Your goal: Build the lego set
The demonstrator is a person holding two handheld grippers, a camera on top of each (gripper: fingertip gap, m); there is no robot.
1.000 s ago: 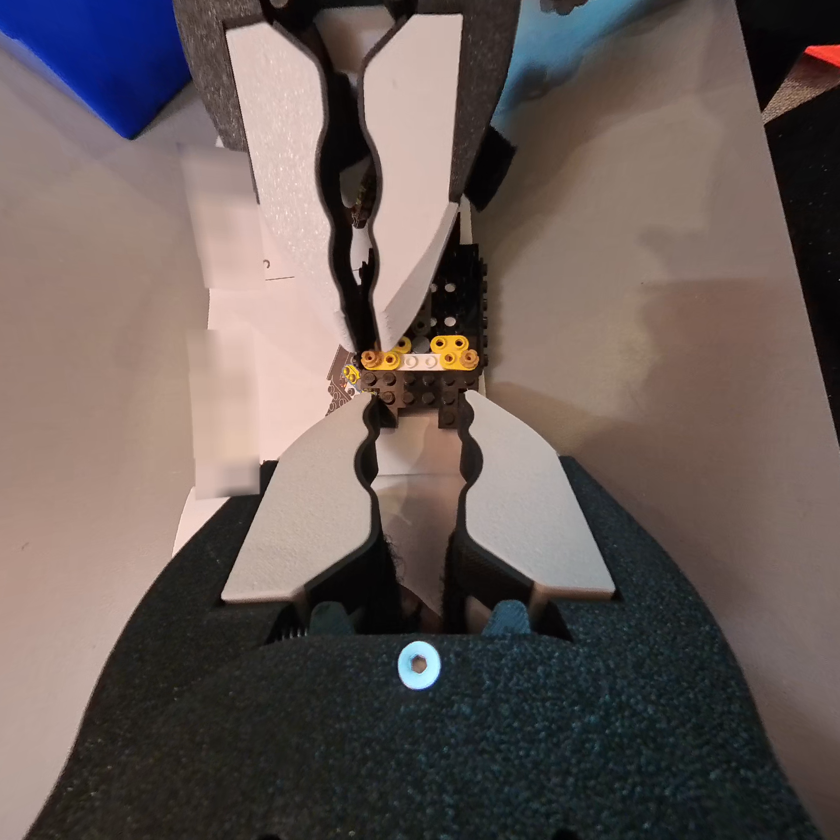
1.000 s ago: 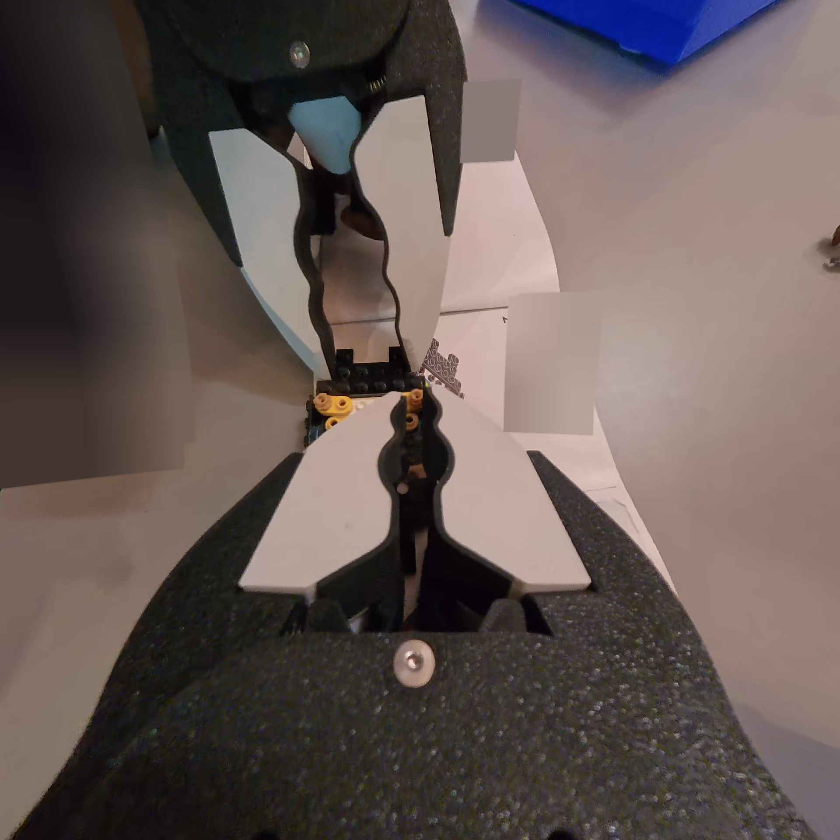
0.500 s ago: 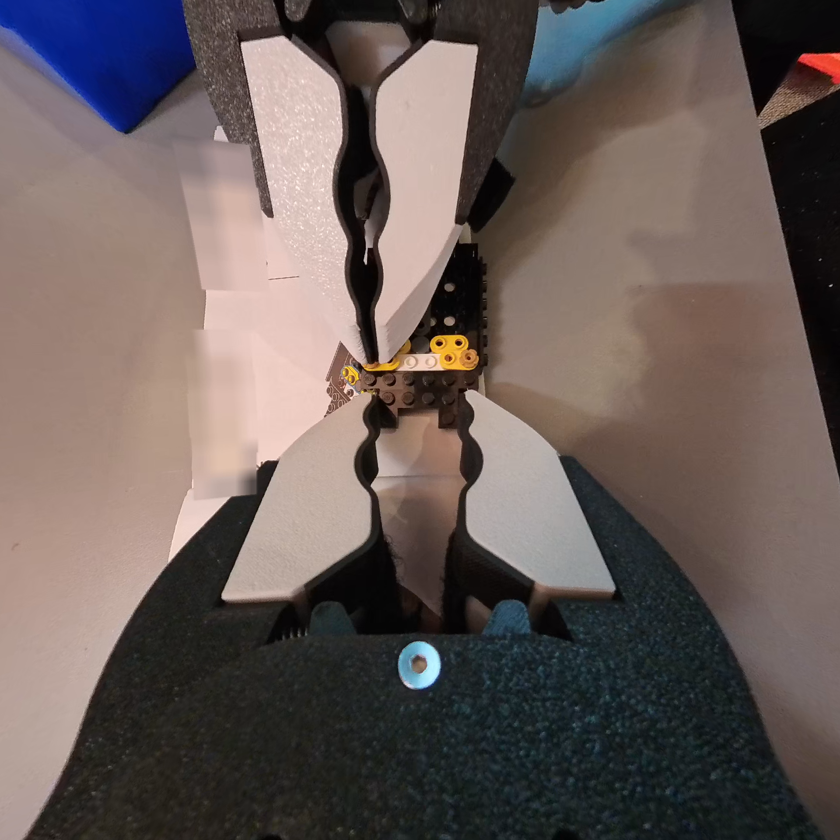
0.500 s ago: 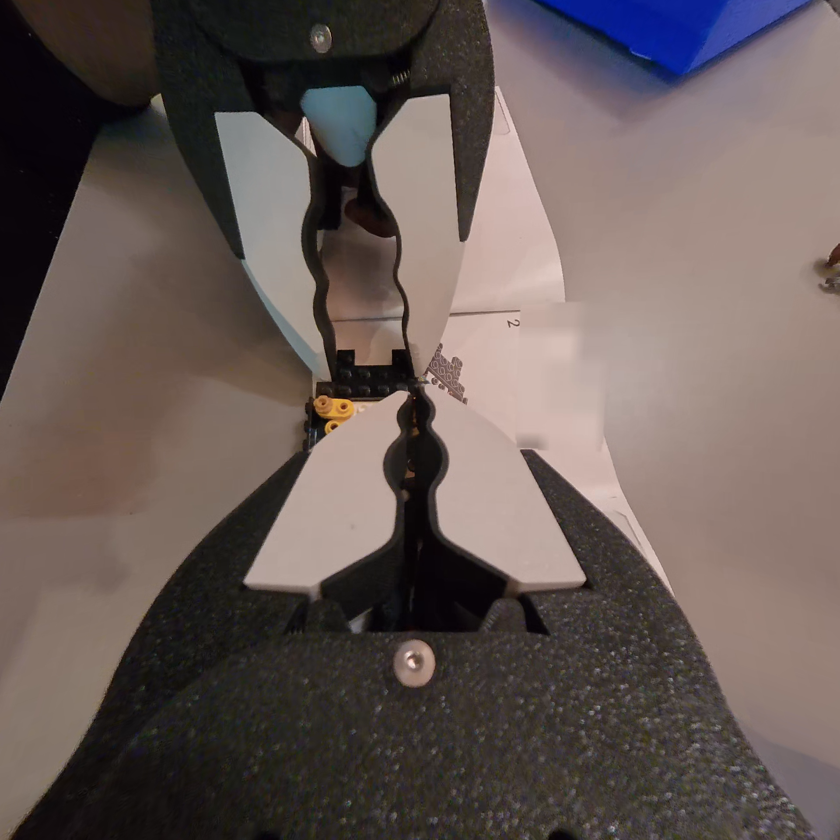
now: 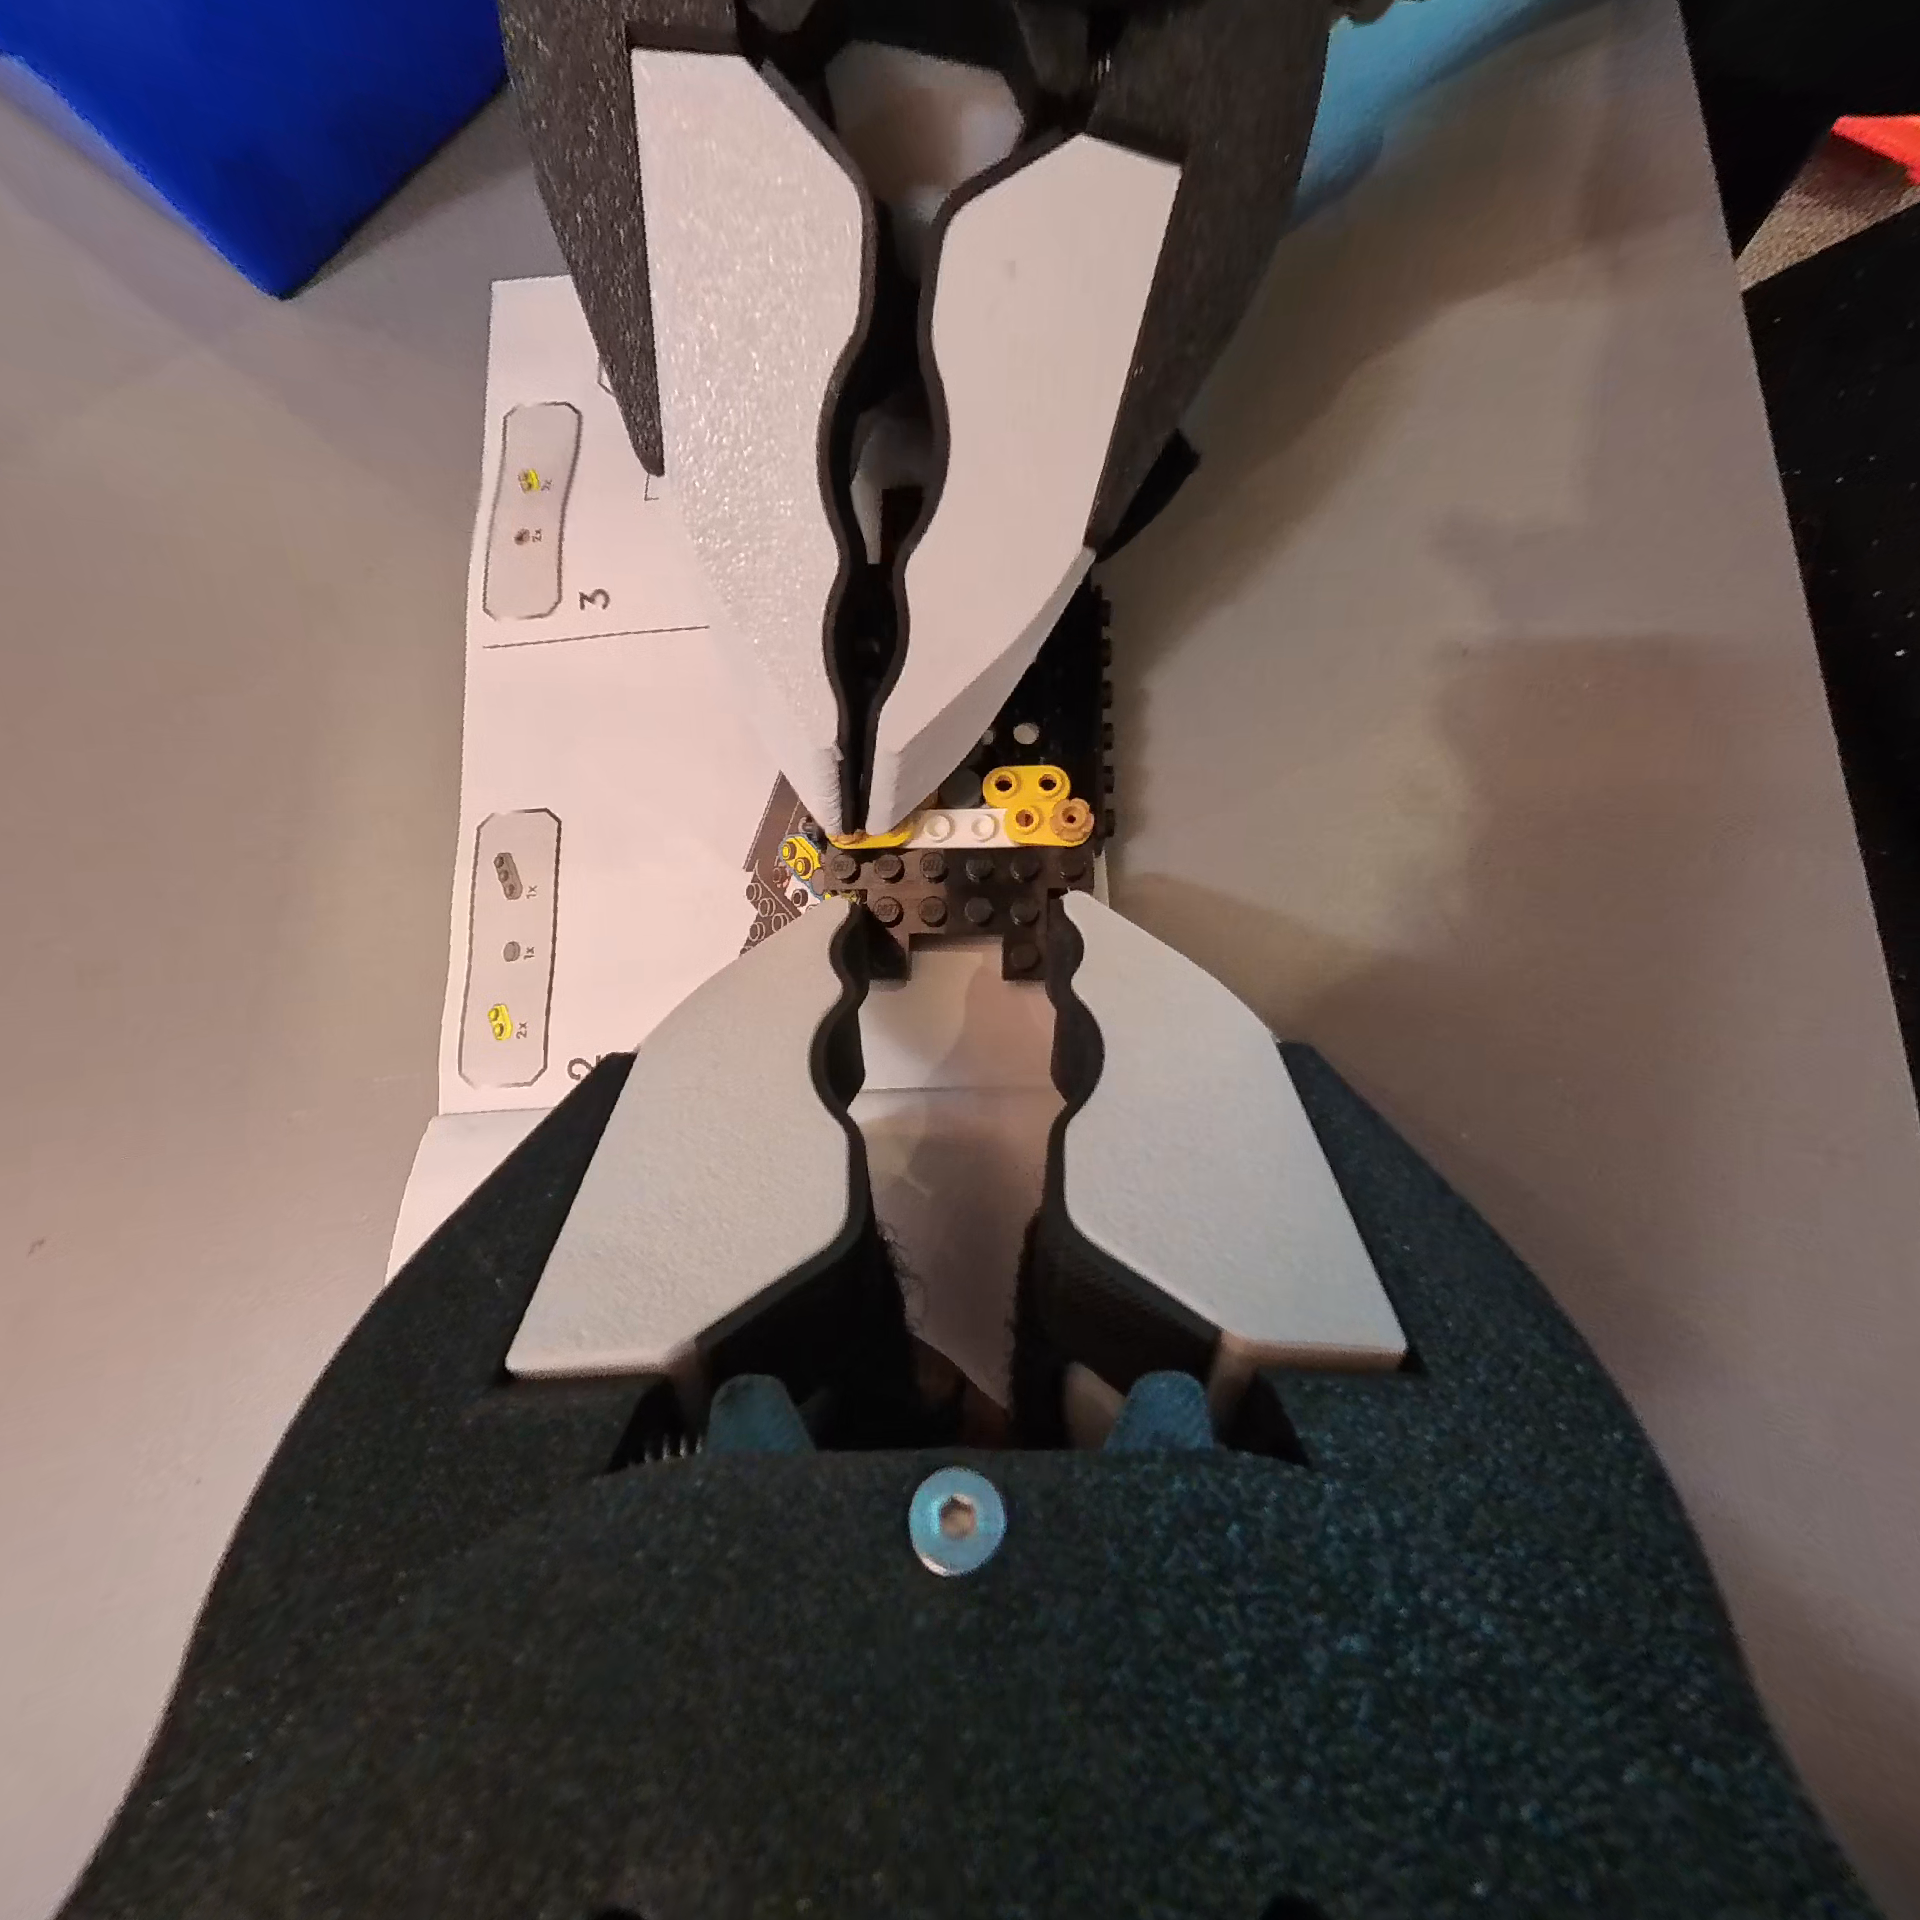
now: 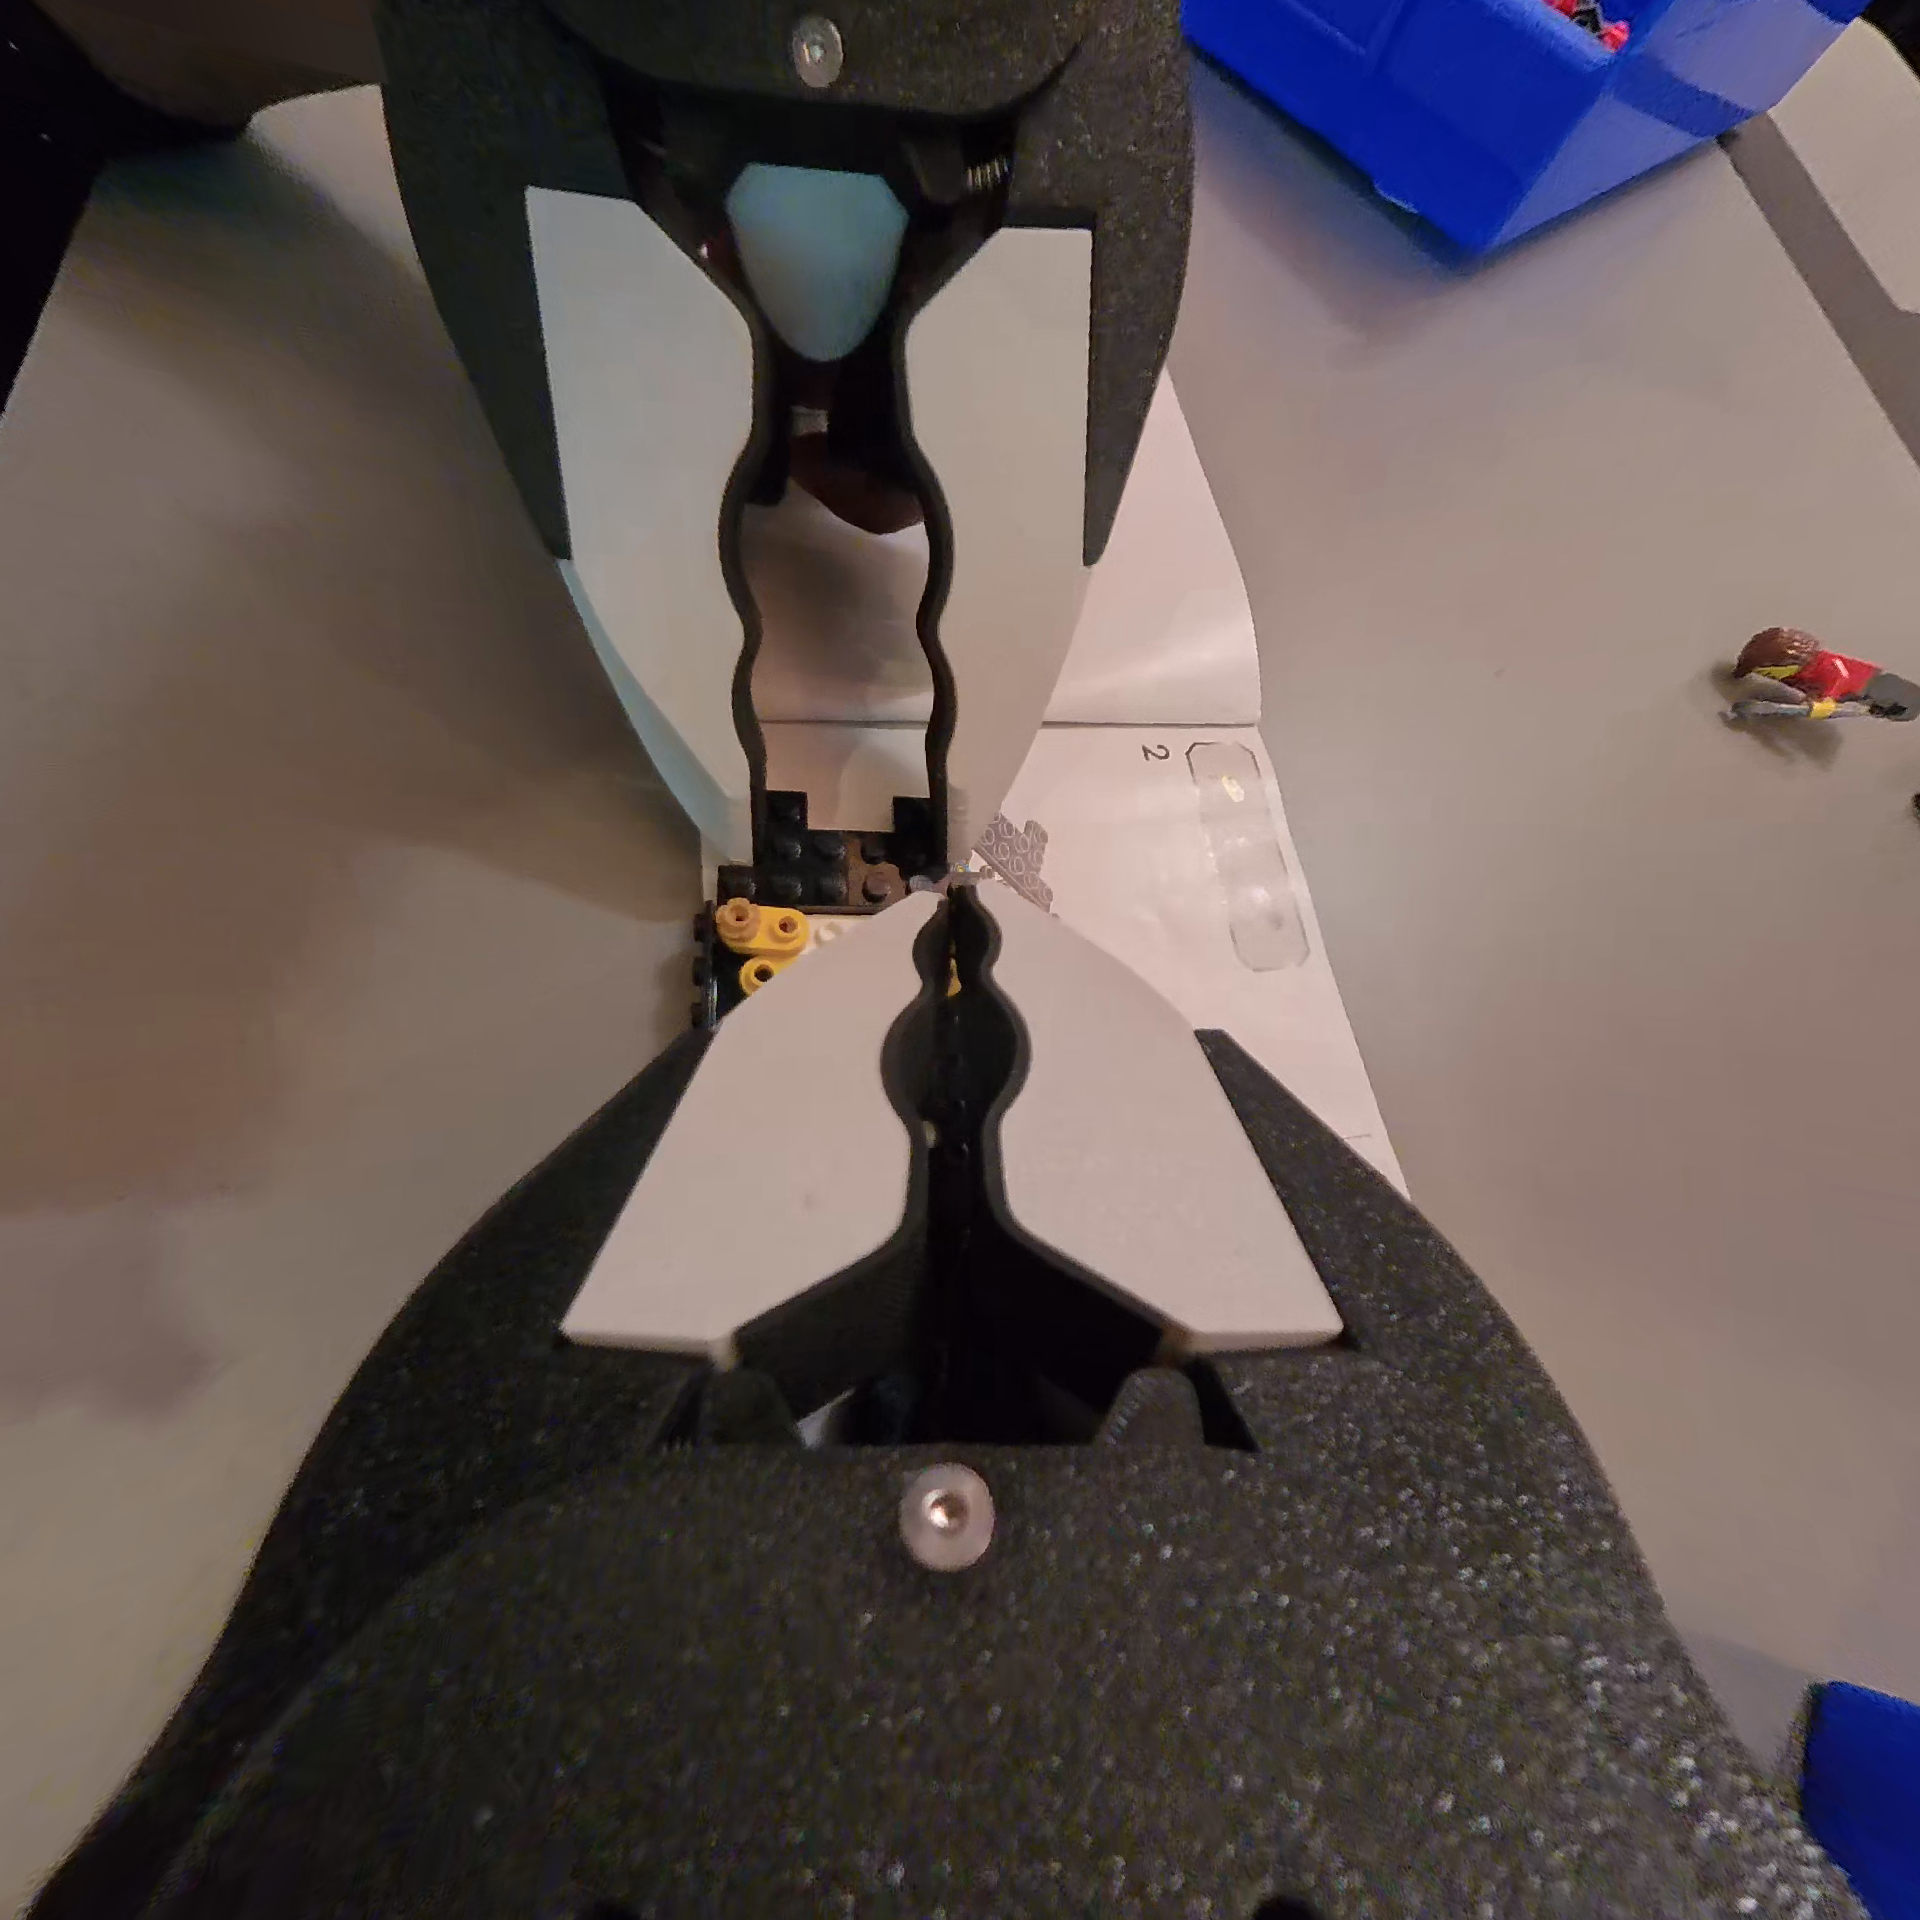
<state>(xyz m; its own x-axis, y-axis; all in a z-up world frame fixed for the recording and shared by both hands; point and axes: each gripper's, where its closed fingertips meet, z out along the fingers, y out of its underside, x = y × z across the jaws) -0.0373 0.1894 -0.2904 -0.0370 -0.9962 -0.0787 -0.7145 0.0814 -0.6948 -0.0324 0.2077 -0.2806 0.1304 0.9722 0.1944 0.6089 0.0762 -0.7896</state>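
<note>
Right now your left gripper is clamped on the near end of the flat black studded brick assembly, one pad against each side, and the assembly lies on the white printed instruction sheet. Keep that clamp level and firm, so the base can't slide on the paper. Your right gripper comes in from the far side with its fingers drawn almost together. The tips are down on a small tan round piece at the left end of the small yellow plate. You can't tell from either view whether they pinch that piece or only bear on it. Judging from this, any push should go straight down through the stud rather than sideways, because a slanted push could tip such a small part. Just right of the tips runs a short white plate, then a matching yellow rounded plate topped by a second tan round stud. Stay clear of those. Farther off on the grey table sit a blue bin and a small toy figure.
</note>
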